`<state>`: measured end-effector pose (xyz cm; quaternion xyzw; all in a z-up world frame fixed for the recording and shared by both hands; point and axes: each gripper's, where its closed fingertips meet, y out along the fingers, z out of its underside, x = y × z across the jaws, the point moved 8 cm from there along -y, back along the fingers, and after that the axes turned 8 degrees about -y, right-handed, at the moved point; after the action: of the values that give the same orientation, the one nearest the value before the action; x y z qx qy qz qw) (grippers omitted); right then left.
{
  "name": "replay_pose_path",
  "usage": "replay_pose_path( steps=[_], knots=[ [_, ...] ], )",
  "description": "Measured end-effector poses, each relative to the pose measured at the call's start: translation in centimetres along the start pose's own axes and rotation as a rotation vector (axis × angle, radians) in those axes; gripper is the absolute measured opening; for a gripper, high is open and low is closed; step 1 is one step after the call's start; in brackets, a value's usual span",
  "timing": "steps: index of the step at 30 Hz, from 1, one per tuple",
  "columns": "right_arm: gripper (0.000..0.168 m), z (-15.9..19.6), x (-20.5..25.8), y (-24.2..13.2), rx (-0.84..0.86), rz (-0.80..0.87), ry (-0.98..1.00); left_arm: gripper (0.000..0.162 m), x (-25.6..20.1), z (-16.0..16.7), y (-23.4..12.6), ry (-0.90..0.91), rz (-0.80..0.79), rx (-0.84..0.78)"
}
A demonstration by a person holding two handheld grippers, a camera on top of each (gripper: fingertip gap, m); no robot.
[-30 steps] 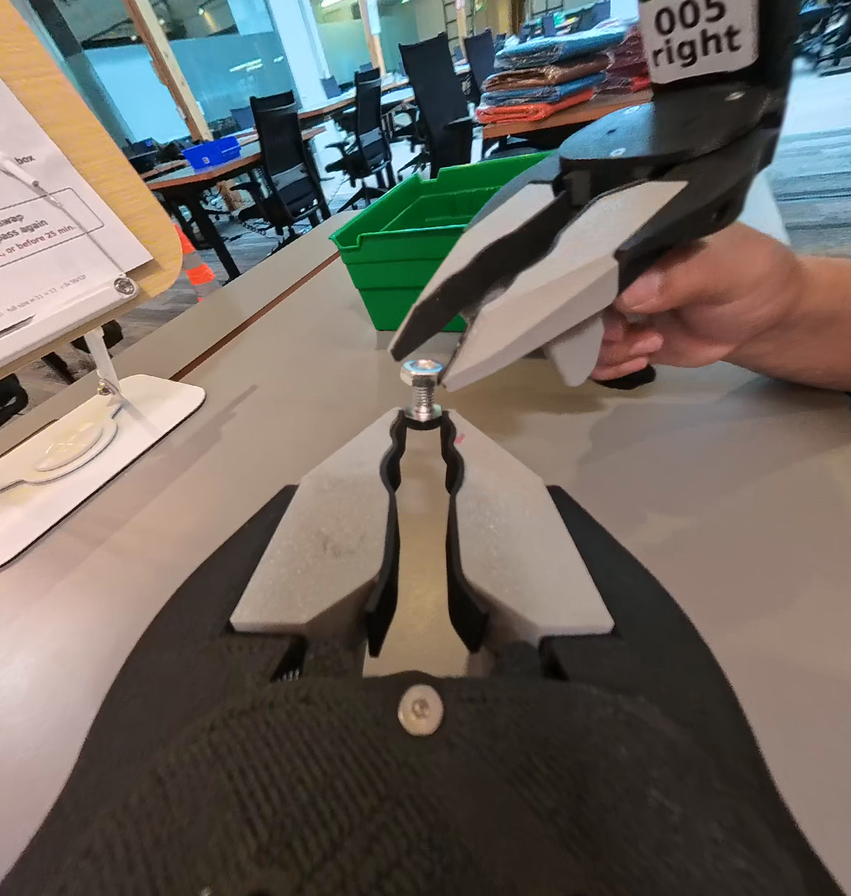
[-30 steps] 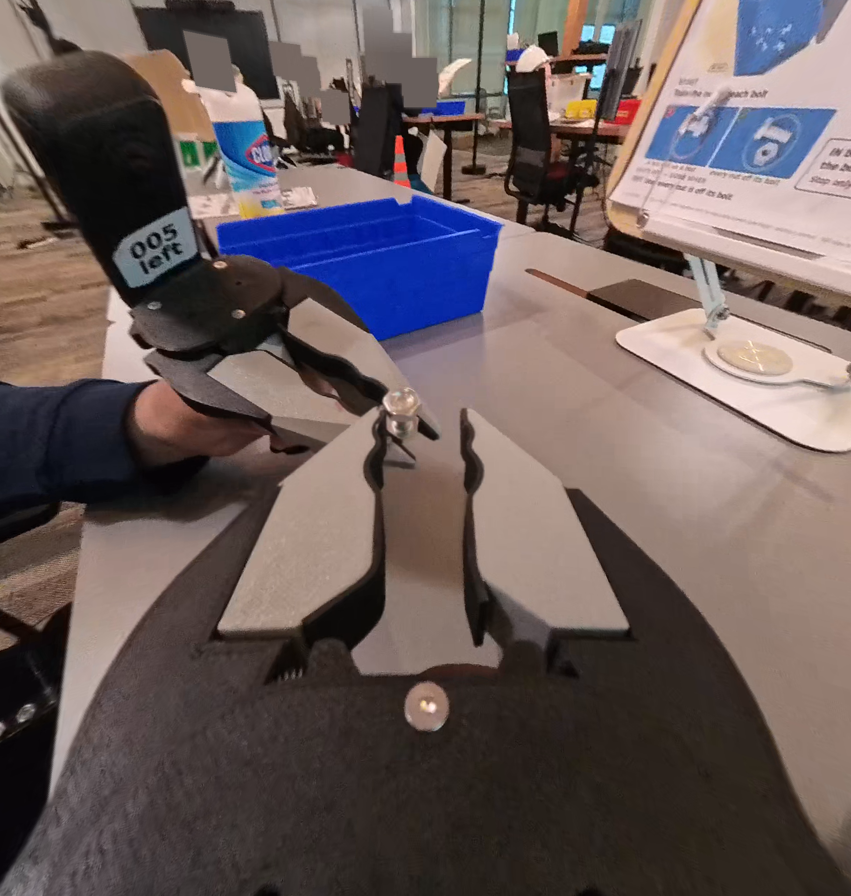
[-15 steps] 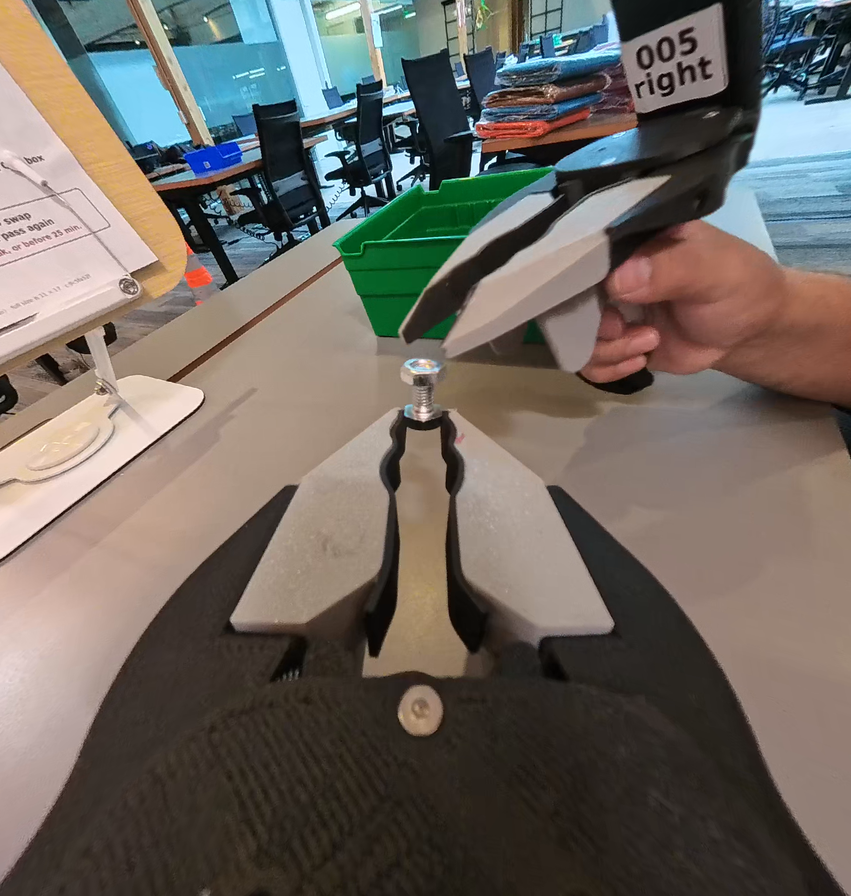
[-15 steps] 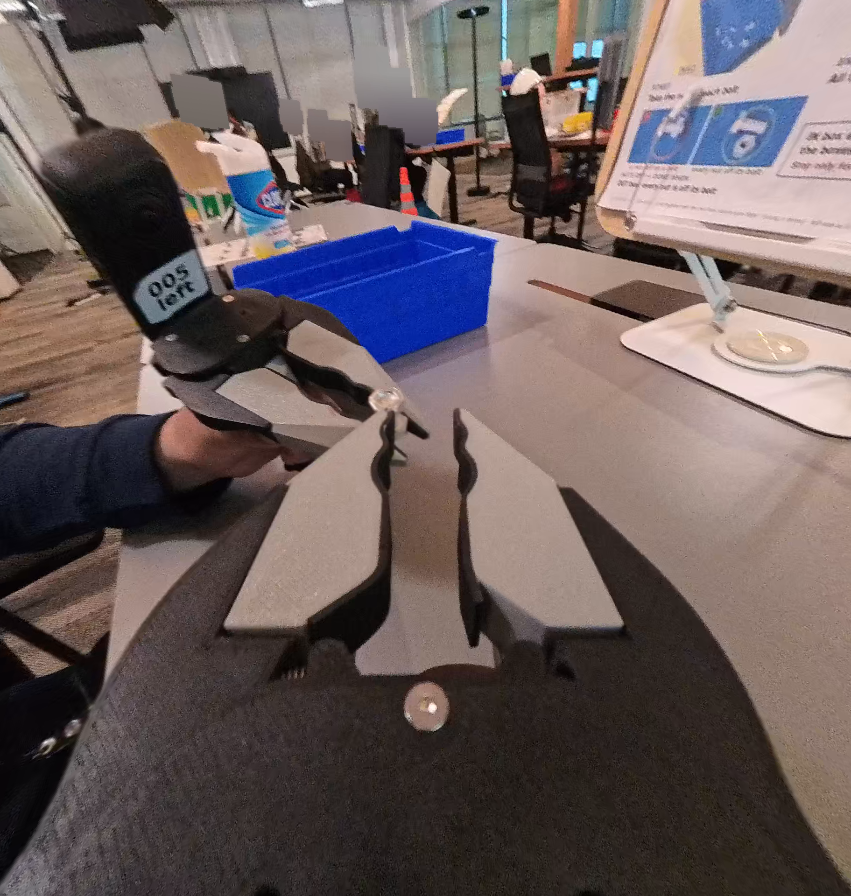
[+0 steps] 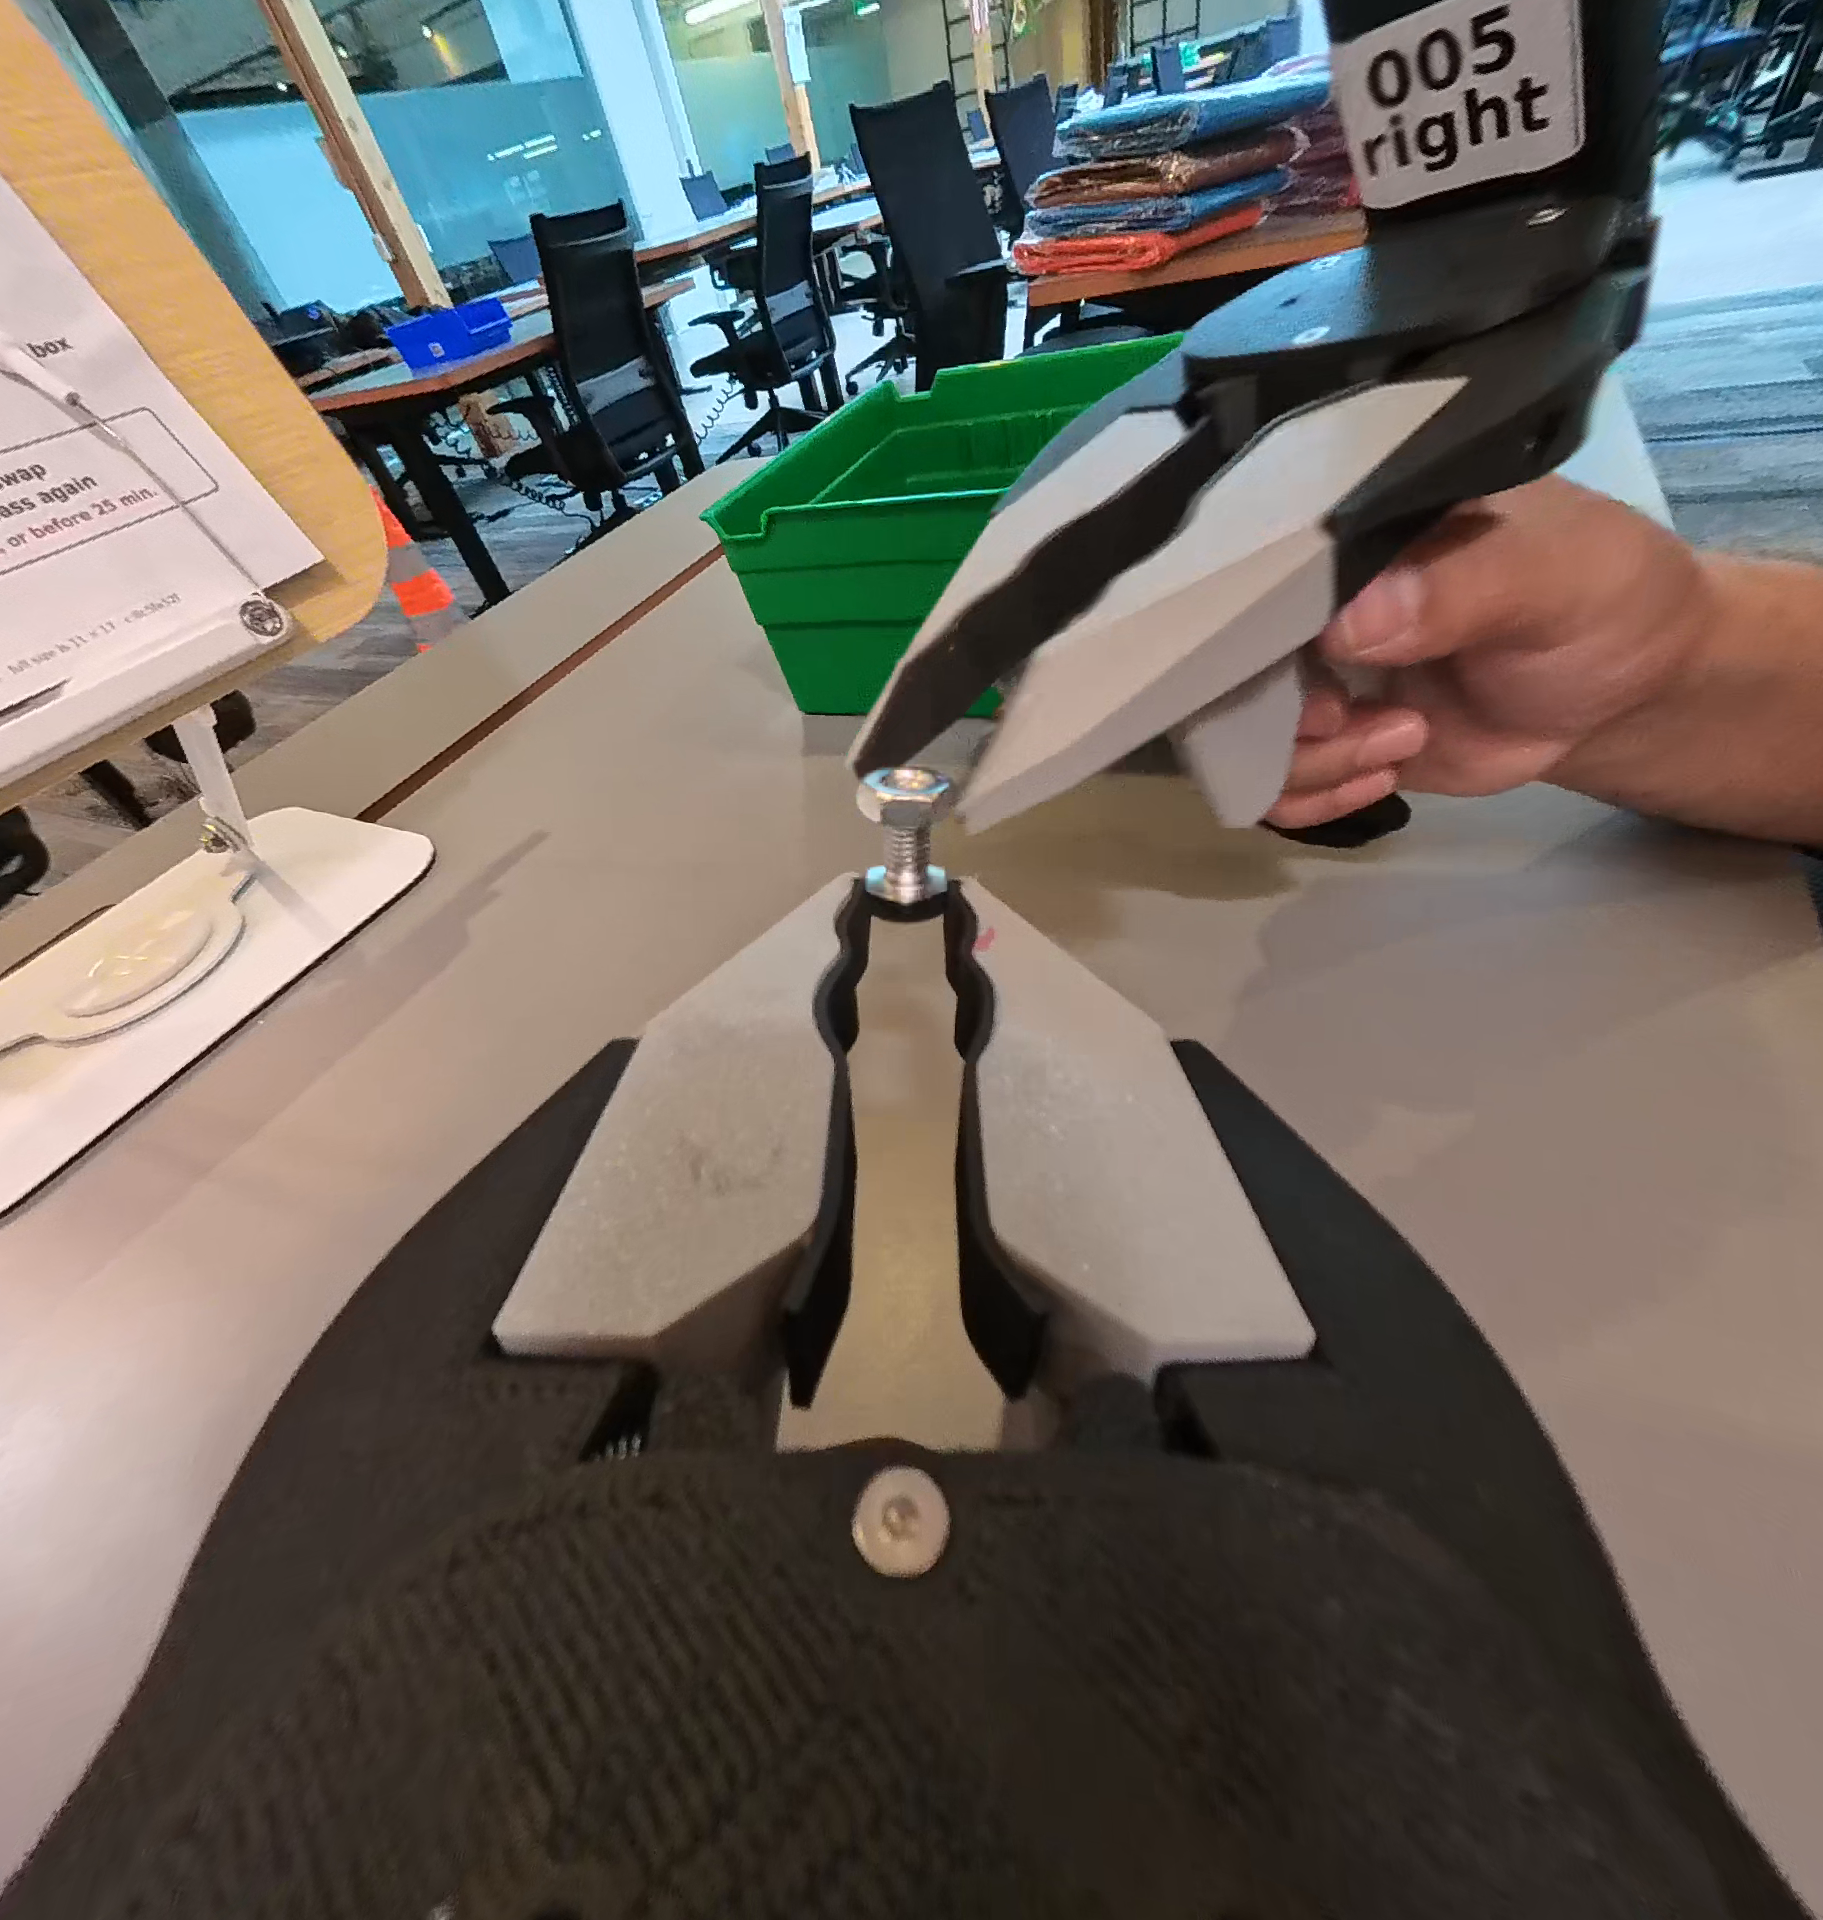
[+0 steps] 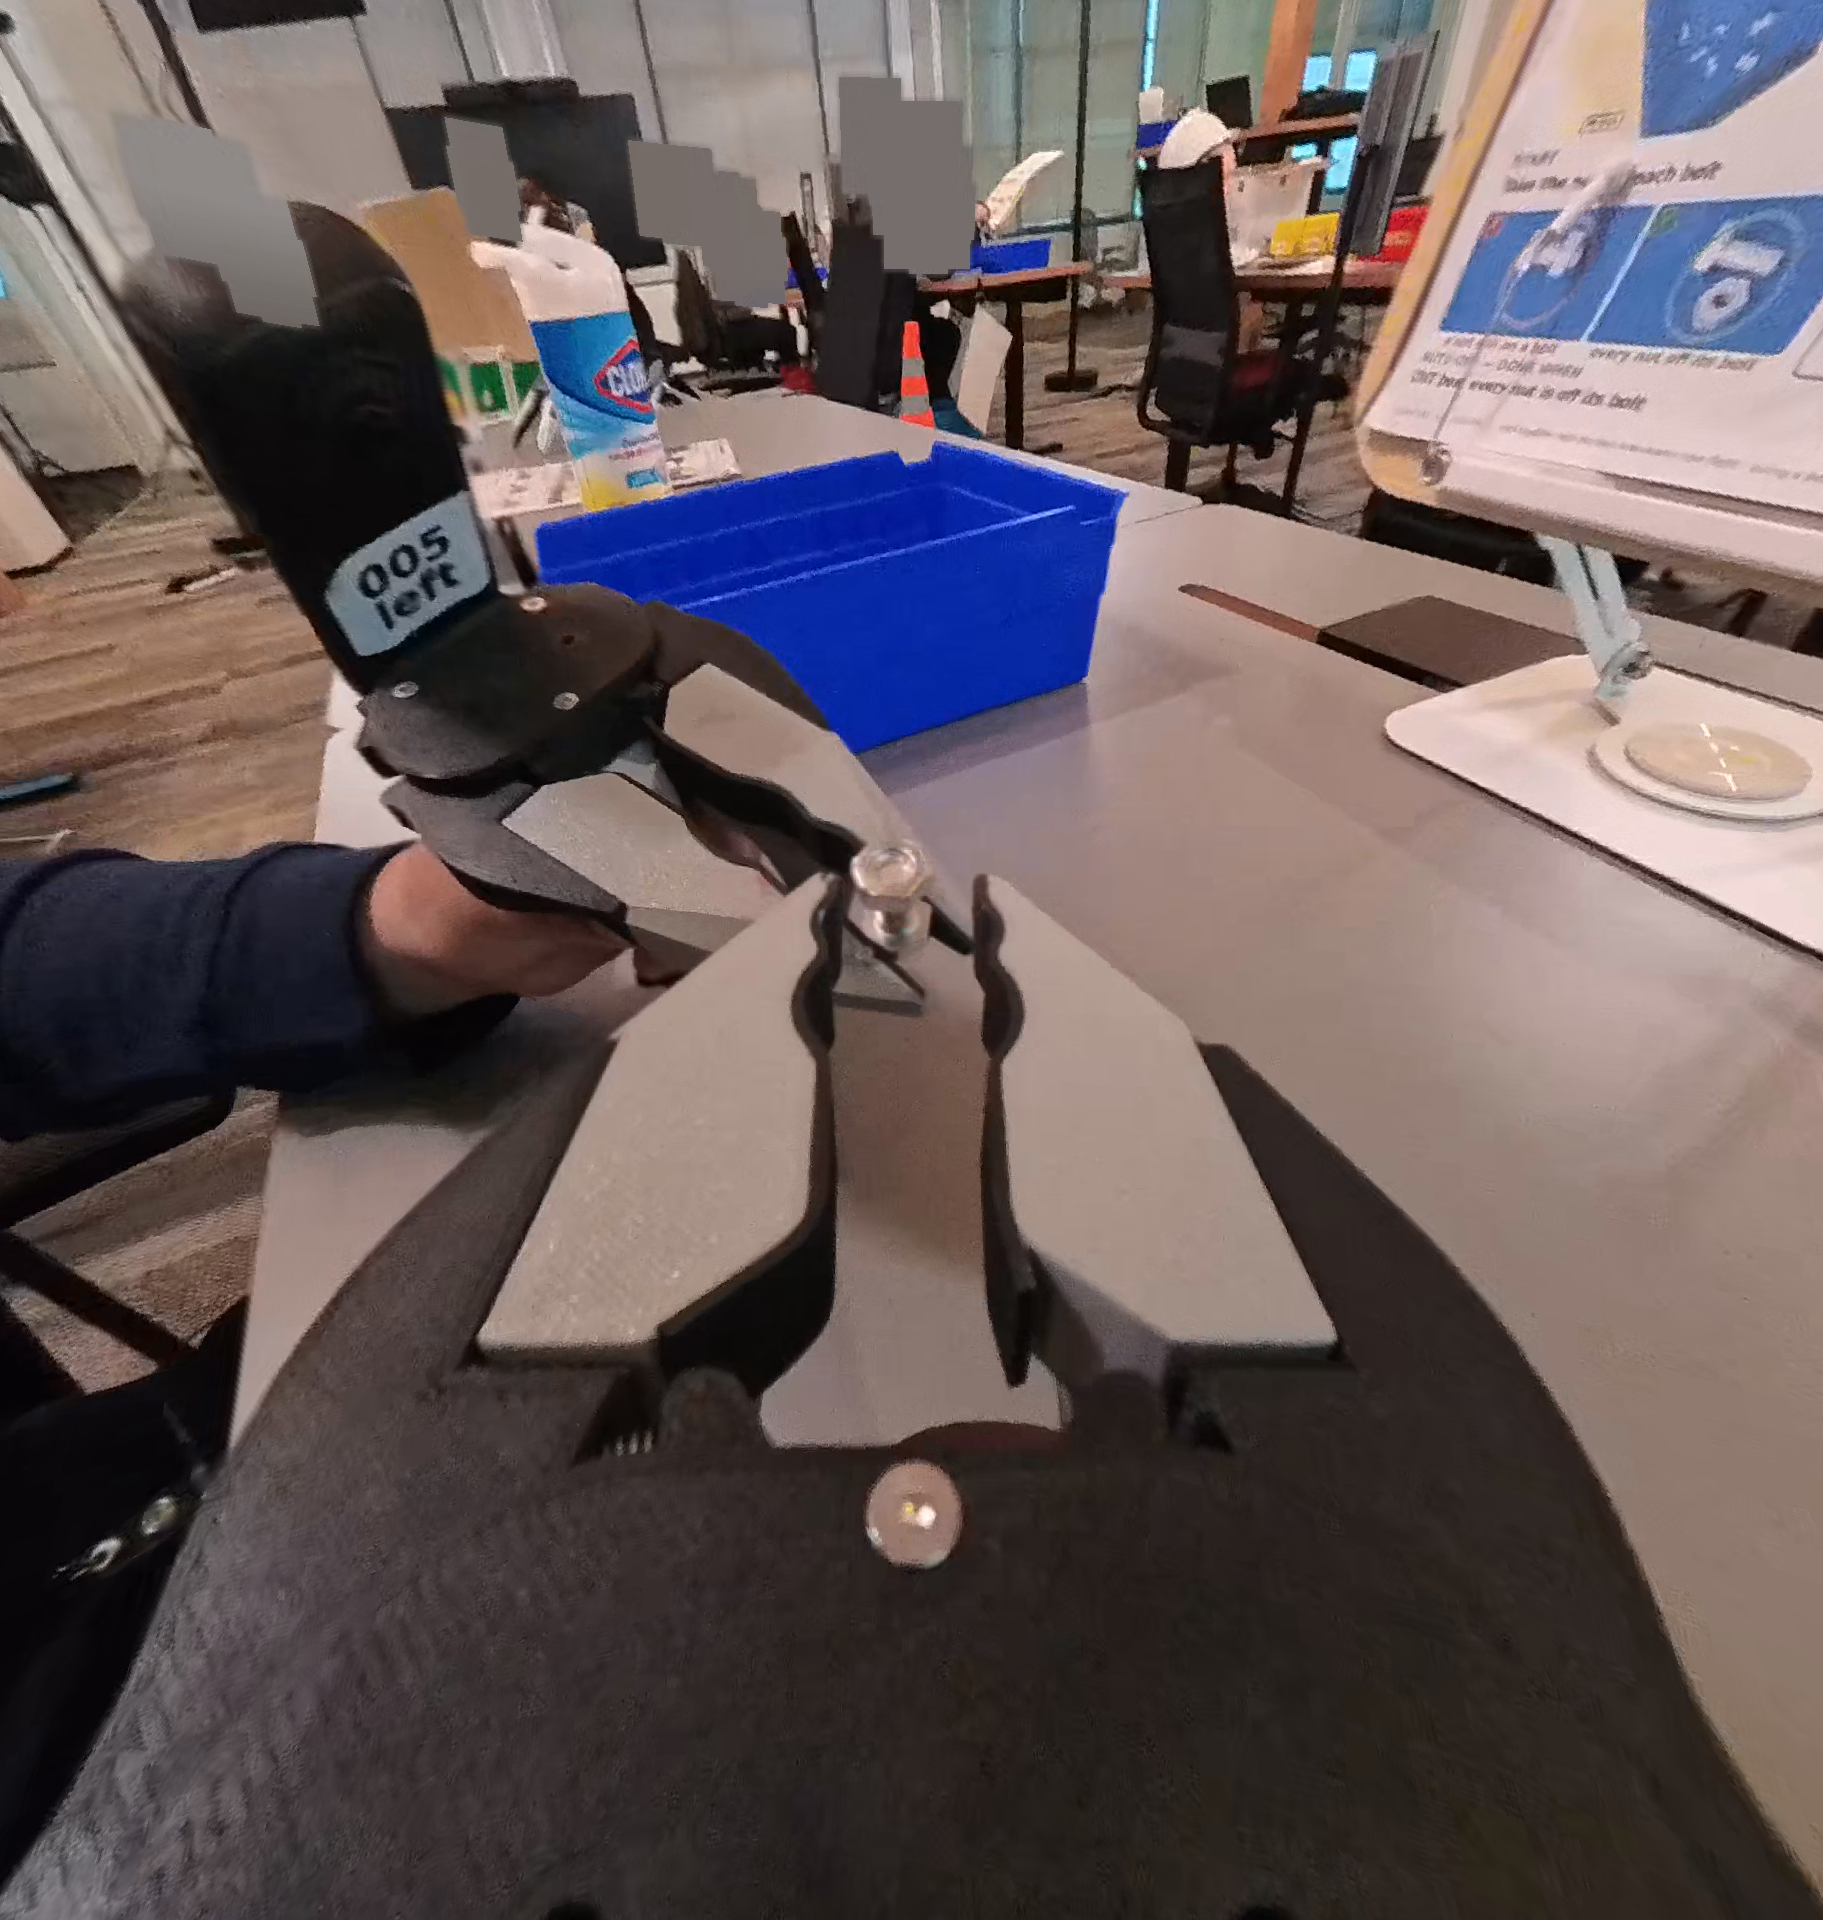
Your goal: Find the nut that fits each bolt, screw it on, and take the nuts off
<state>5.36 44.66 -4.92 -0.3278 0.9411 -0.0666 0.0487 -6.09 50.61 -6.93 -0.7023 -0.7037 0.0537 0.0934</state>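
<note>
Lowering your right gripper back over the nut, you bring its narrowly parted fingers beside it, gripping nothing. Your left gripper clamps the bolt upright, nut on top; I judge another turn comes.

- The left hand-held gripper is covering the bottom end of the bolt, so whether a head or a nut sits in the grip cannot be told.
- The right hand-held gripper is hiding part of the bolt behind its left fingertip.
- The instruction board is running off the left edge in the left wrist view and off the top right in the right wrist view.
- The green bin is sitting partly behind the right hand-held gripper.
- The sleeve is leaving the frame at the left.
- Whether the fingertips are touching the hex piece on top is not showing clearly.
</note>
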Motion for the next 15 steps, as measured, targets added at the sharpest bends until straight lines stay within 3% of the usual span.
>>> replay_pose_path(
  steps=[2,5,9,12,15],
  knots=[
    [0.028,0.2,-0.8,-0.1,0.024,0.042,0.029,0.012,0.1,0.1,0.0,0.002,-0.016,0.007],
    [0.019,0.1,-1.7,-0.9,-0.01,0.064,0.078,0.012,0.3,-0.1,-0.2,-0.025,0.0,-0.016],
    [0.021,-1.0,0.1,-0.7,-0.079,-0.046,0.008,0.012,0.1,0.0,-0.1,-0.007,-0.003,-0.005],
    [0.022,-0.3,-0.3,0.0,0.026,0.038,-0.036,0.012,0.1,0.0,0.0,-0.002,-0.008,0.002],
    [0.018,-0.3,-1.7,-0.8,0.016,0.085,0.032,0.012,0.3,-0.1,-0.2,-0.022,-0.001,-0.011]
  ],
)
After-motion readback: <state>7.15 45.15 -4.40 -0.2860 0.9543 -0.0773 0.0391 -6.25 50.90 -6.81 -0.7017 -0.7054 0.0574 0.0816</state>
